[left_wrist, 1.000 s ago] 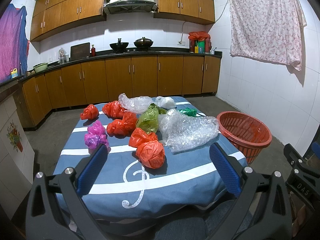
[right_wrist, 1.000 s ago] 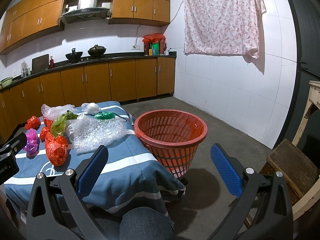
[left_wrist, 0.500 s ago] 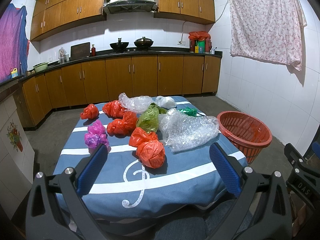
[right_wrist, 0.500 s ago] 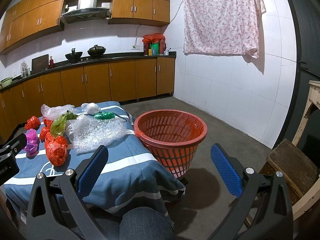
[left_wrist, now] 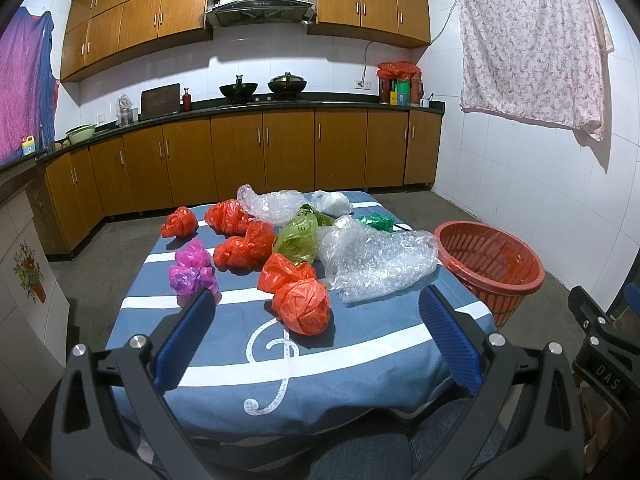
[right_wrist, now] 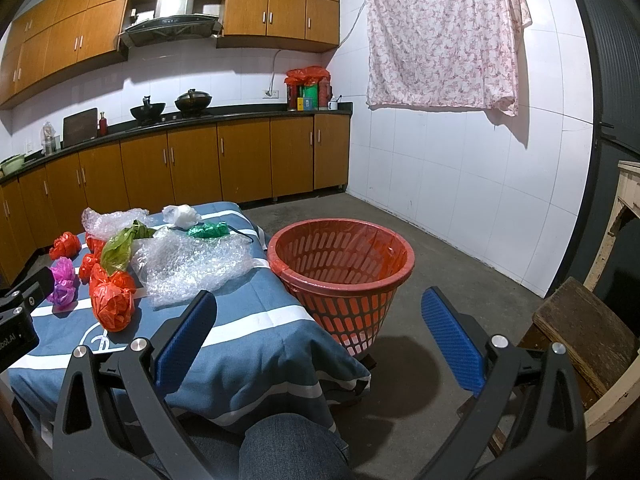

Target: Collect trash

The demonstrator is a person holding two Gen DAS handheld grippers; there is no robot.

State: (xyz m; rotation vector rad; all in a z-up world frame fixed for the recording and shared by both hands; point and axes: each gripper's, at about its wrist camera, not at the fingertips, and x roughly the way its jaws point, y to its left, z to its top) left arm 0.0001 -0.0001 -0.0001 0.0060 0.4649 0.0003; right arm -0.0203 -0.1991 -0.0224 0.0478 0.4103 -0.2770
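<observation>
In the left wrist view, your left gripper (left_wrist: 316, 328) is held level above the near edge of the table, its blue fingers (left_wrist: 182, 338) spread wide with nothing between them. It faces the blue striped tablecloth (left_wrist: 360, 360), where the trash lies: an orange plastic bag (left_wrist: 302, 306) nearest, bubble wrap (left_wrist: 376, 260) to its right, purple bags (left_wrist: 192, 270) to its left.

In the right wrist view, your right gripper (right_wrist: 318, 328) points past the table's corner toward the red basket (right_wrist: 342, 272) on the floor beside the table, fingers wide apart and empty. Your knee (right_wrist: 288, 448) shows below.
</observation>
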